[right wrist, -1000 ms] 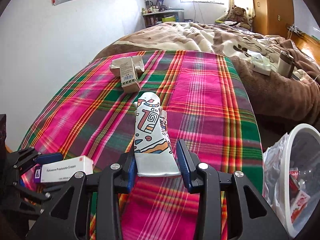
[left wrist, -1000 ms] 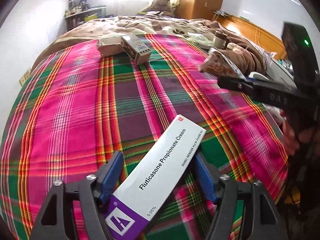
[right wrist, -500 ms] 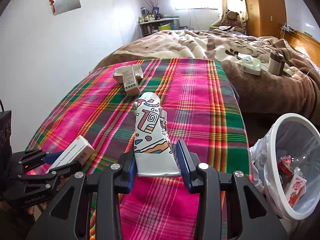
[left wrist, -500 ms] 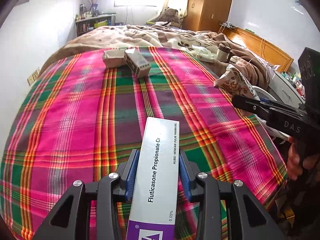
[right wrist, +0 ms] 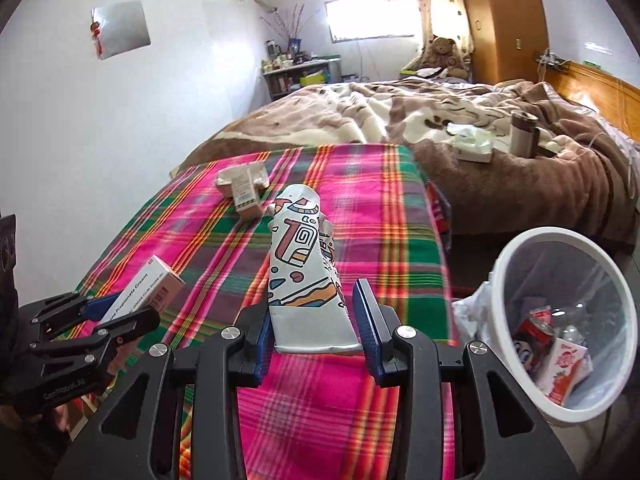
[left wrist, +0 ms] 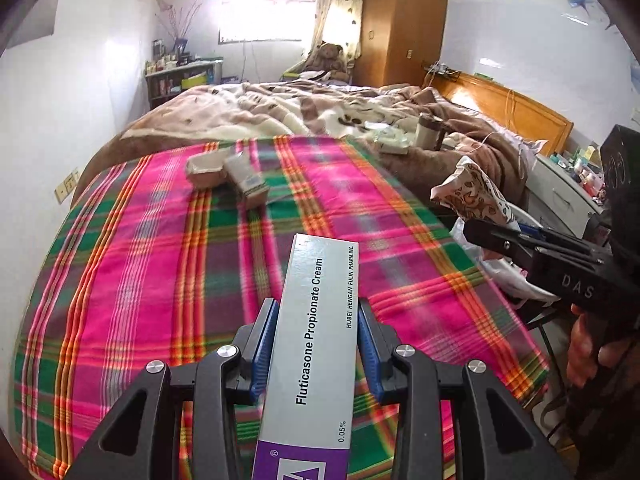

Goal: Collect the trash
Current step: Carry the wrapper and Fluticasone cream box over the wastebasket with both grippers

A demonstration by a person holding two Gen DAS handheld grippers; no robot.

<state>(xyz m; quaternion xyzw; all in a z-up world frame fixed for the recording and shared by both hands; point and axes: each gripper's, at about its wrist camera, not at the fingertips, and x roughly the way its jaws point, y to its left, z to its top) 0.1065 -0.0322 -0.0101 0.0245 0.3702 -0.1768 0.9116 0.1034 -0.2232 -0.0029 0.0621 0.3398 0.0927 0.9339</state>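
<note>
My left gripper point(left wrist: 317, 309) is shut on a long grey and purple cream box point(left wrist: 316, 344), which hangs above the pink plaid blanket point(left wrist: 140, 264). The right wrist view shows that same left gripper point(right wrist: 120, 310) and cream box point(right wrist: 146, 286) at the lower left. My right gripper point(right wrist: 314, 304) is shut on a silver snack pouch point(right wrist: 298, 264) with a coloured pattern, standing upright between the blue pads. In the left wrist view the right gripper point(left wrist: 480, 236) sits at the right edge with the pouch point(left wrist: 472, 192) sticking up. A person's hand point(left wrist: 588, 356) holds it.
Two small cardboard boxes point(left wrist: 204, 170) point(left wrist: 248, 186) lie at the plaid blanket's far end. A white-rimmed trash bin point(right wrist: 556, 233) with a clear liner and cartons inside stands on the floor to the right. Beyond, a brown blanket carries a tumbler point(right wrist: 524, 134) and a white packet point(right wrist: 474, 146).
The left jaws closed on the cream box, which turned in line with the fingers and rose off the blanket. The right gripper rose with the pouch, and the bin came further into view.
</note>
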